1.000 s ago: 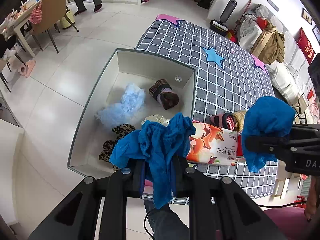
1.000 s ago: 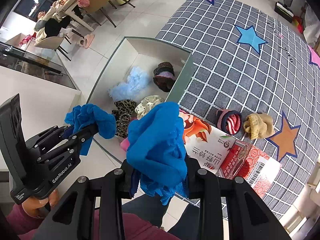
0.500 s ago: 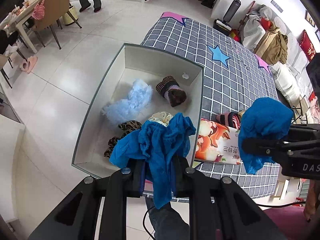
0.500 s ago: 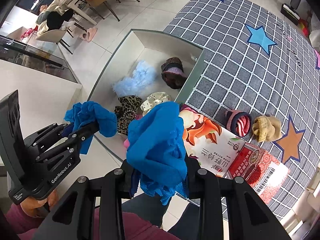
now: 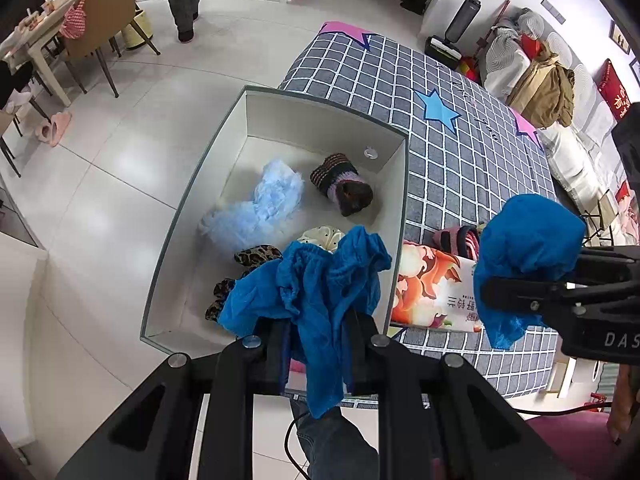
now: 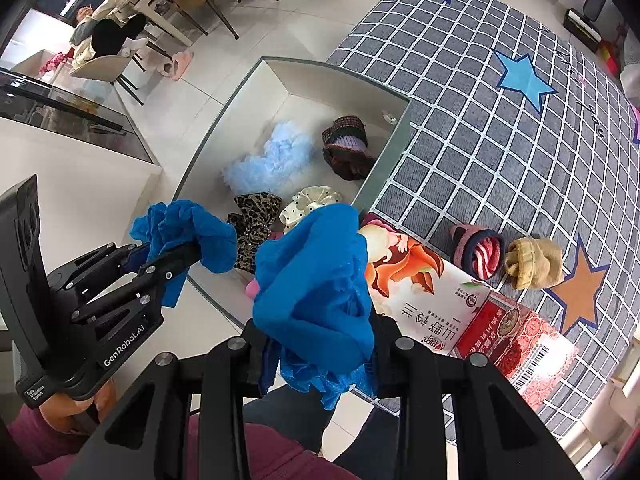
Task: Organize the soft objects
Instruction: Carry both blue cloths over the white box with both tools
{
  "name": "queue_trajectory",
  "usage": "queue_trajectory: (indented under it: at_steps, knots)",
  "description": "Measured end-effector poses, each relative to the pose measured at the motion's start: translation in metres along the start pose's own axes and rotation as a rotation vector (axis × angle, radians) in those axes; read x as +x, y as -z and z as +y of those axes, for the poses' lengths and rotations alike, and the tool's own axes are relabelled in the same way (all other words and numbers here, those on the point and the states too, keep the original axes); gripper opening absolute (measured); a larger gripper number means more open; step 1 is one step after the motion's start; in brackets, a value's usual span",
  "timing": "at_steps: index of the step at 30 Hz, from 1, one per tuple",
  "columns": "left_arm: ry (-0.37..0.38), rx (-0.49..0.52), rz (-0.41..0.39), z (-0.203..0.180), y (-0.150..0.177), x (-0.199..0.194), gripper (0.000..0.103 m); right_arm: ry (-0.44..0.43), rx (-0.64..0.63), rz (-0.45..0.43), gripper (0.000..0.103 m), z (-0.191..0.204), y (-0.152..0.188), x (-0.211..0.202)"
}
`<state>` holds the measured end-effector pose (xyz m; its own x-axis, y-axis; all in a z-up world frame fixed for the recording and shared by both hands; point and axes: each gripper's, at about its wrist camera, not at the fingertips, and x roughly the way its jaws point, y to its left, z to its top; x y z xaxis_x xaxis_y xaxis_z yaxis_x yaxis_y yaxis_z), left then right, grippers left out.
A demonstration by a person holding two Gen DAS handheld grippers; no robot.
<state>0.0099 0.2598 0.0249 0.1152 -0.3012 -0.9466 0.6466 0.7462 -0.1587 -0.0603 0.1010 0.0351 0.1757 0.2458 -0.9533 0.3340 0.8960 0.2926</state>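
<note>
My left gripper [image 5: 318, 320] is shut on a crinkled blue cloth cover [image 5: 316, 292] that hangs over the near end of a white open box [image 5: 400, 208]. My right gripper [image 6: 320, 332] is shut on a second, bunched blue cloth cover [image 6: 316, 276], held above the box's near right corner. Each gripper shows in the other's view: the right one [image 5: 532, 292], and the left one [image 6: 176, 258] with its cloth [image 6: 188, 228]. In the box lie a pale blue fluffy piece [image 5: 264, 204], a striped knitted roll [image 5: 340, 184], a cream scrunchie [image 6: 310, 202] and a leopard-print scrunchie [image 6: 256, 216].
The box adjoins a grey checked cloth with stars [image 6: 480, 120]. On the cloth lie a striped sock roll [image 6: 480, 250], a yellow knitted roll [image 6: 534, 262], a printed flat packet [image 6: 432, 292] and a red packet [image 6: 516, 340]. Chairs and a person's legs [image 5: 184, 0] stand far off on the tiled floor.
Both views have drifted a little, so the box sits slightly further right in the picture. Both grippers keep the same hold on their blue cloths.
</note>
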Motion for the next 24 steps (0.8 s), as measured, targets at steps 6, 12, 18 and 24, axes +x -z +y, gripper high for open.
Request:
queue_trajectory:
  at_steps: [6, 12, 18, 24]
  knots:
    - [0.006, 0.003, 0.008, 0.0, -0.004, 0.003, 0.021, 0.003, 0.0, 0.008, 0.034, 0.0, -0.003, 0.003]
    - [0.01, -0.008, -0.002, 0.003, -0.011, 0.003, 0.021, 0.012, -0.011, 0.003, 0.034, 0.002, -0.01, 0.0]
    - [0.011, -0.011, -0.003, 0.006, -0.015, 0.005, 0.021, 0.017, -0.015, 0.0, 0.034, 0.004, -0.017, 0.0]
    - [0.01, -0.021, 0.0, 0.011, -0.017, 0.006, 0.021, 0.017, -0.015, 0.001, 0.034, 0.005, -0.02, 0.001]
